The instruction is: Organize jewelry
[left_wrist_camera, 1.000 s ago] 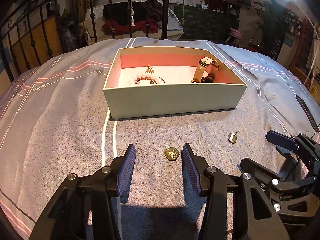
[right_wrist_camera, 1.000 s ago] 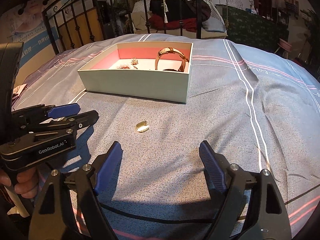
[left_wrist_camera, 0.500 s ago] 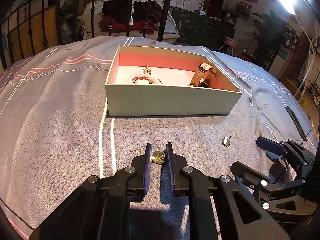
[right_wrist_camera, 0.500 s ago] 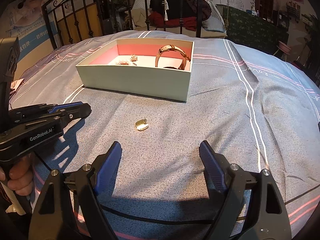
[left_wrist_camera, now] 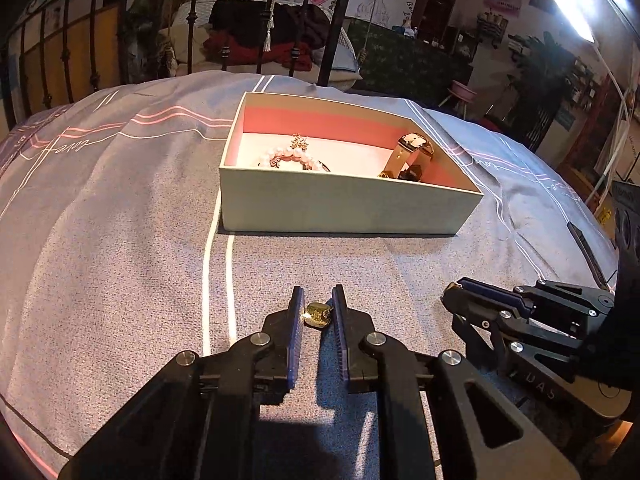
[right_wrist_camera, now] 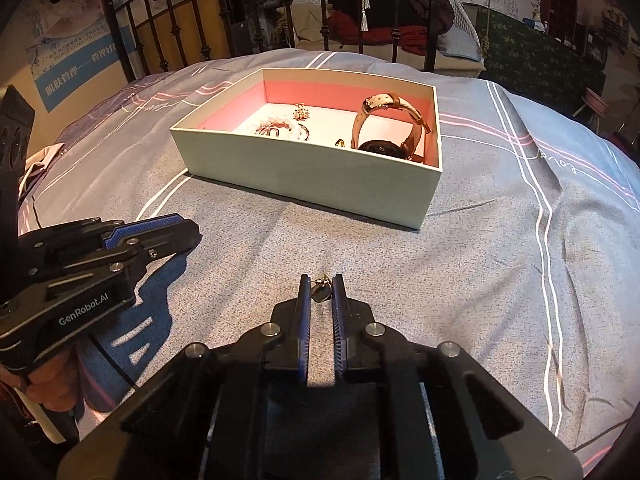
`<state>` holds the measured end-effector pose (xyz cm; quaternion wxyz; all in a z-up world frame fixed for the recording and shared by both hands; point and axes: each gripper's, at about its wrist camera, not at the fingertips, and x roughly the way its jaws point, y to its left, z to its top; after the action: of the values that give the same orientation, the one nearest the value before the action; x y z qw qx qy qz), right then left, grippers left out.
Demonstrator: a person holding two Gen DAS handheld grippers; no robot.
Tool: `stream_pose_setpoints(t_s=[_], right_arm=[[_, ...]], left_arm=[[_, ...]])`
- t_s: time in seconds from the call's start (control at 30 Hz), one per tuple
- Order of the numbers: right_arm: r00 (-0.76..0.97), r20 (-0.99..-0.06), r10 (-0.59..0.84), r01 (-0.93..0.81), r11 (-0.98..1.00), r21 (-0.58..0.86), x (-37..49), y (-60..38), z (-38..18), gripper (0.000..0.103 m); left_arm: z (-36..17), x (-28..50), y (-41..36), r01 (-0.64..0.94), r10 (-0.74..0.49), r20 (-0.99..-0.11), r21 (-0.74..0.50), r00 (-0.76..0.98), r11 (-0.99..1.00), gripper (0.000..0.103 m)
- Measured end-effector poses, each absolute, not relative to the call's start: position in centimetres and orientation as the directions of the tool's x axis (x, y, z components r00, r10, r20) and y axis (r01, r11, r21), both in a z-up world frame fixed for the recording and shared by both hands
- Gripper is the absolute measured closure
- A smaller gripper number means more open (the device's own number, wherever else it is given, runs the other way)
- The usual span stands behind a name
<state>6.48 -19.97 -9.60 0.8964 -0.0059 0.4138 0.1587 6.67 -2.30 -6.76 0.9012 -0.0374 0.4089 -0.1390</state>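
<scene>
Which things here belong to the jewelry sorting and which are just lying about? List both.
Belongs: box, gold earring in left gripper, second earring in right gripper, pearl bracelet, watch.

Lying about: bedspread, clothes pile, bed rail.

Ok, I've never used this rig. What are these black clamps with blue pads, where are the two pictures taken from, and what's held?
They are hand-held two-finger grippers; each picture comes from a camera on one, looking along its fingers. The left gripper pinches a small gold earring. The right gripper has just closed on a second gold earring. Both are low over the grey striped bedcover. Beyond stands an open pale-green box with pink lining, holding a pearl bracelet and a tan-strapped watch.
</scene>
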Motion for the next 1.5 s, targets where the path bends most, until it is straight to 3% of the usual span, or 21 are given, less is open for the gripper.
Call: stream_pose_setpoints(t_s=[0.3,0.53,0.7,1.5], right_arm=[[0.636,-0.703,0.320,-0.274,0.944,0.181,5.0,-21.1,-8.9,0.092],[0.688,-0.656,0.312,-0.289,0.946,0.146,7.4,-20.7,-5.5,0.092],[0.708,-0.636,0.307,-0.285,0.948,0.141,9.7,-20.5,-4.0,0.092],[0.657,-0.699,0.280,-0.263,0.955,0.136,15.8,-19.2,-6.4,0.092]], left_arm=[[-4.7,6.9,-1.2,0.212,-0.313,-0.691,-0.231,0.651,0.950,0.089],[-1.4,9.4,-0.3,0.210,-0.348,-0.644,-0.284,0.681,0.936,0.089],[0.4,11.6,-1.4,0.225,-0.340,-0.627,-0.257,0.701,0.940,0.089],[-3.2,18.1,-4.8,0.212,-0.273,-0.742,-0.179,0.612,0.961,0.089]])
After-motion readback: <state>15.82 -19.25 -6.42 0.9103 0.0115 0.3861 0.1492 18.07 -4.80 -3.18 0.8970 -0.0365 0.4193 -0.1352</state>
